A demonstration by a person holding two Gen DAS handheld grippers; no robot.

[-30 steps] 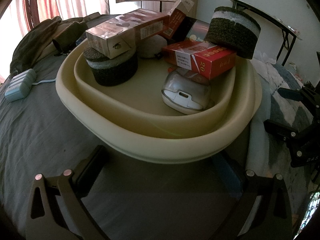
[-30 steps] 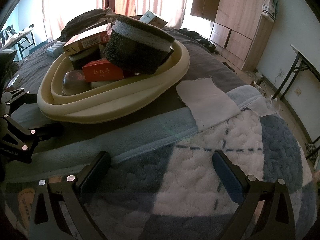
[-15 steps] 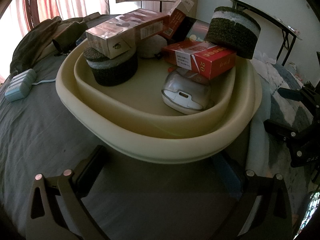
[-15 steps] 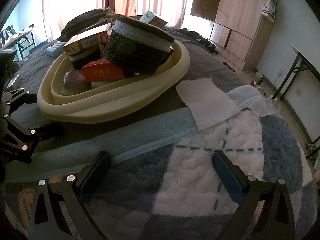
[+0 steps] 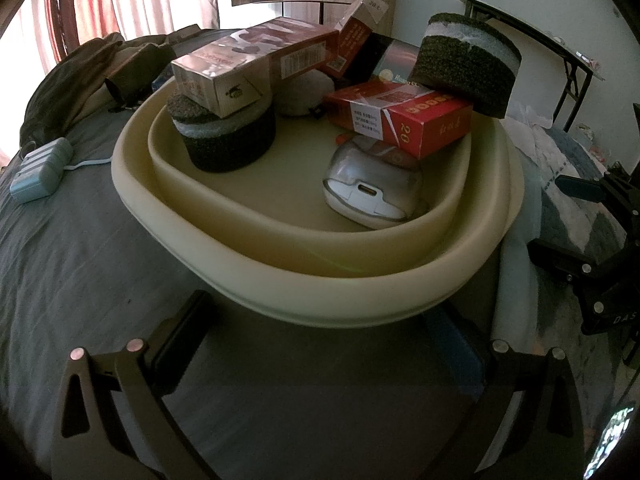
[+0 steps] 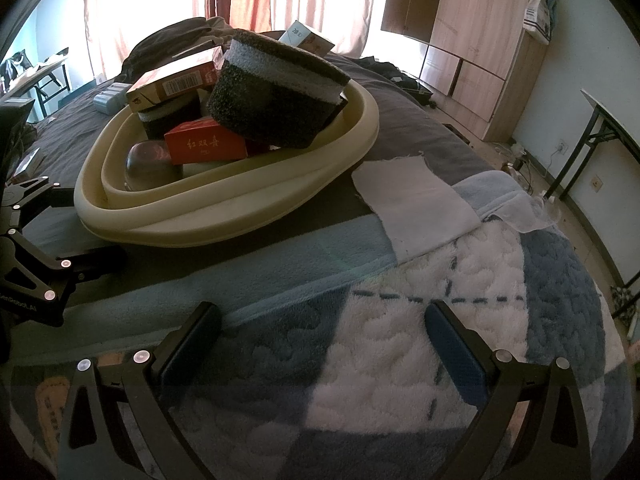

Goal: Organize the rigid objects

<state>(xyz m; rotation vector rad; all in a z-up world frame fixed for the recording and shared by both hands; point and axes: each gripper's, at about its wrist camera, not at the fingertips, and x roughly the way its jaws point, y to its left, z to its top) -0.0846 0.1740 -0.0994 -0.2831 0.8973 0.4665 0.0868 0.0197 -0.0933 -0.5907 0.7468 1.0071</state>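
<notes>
A cream basin (image 5: pixel 320 280) (image 6: pixel 240 216) sits on a bed and holds the objects. Inside are a red carton (image 5: pixel 404 120) (image 6: pixel 204 146), a silver-brown carton (image 5: pixel 248 64) resting on a dark foam puck (image 5: pixel 228 140), a second dark foam puck (image 5: pixel 468 64) (image 6: pixel 276 96) leaning on the far rim, and a silvery white device (image 5: pixel 372 188). My left gripper (image 5: pixel 320 344) is open just in front of the basin, empty. My right gripper (image 6: pixel 320 344) is open over the blue-and-white blanket, also empty. Each gripper appears at the edge of the other's view.
A pale blue power adapter (image 5: pixel 40 168) with a cord lies on the grey sheet left of the basin. A white cloth (image 6: pixel 412 200) lies on the blanket (image 6: pixel 400 360). Dark clothes (image 5: pixel 88 76) are piled behind. A wardrobe (image 6: pixel 472 40) and a folding table (image 6: pixel 608 120) stand beyond the bed.
</notes>
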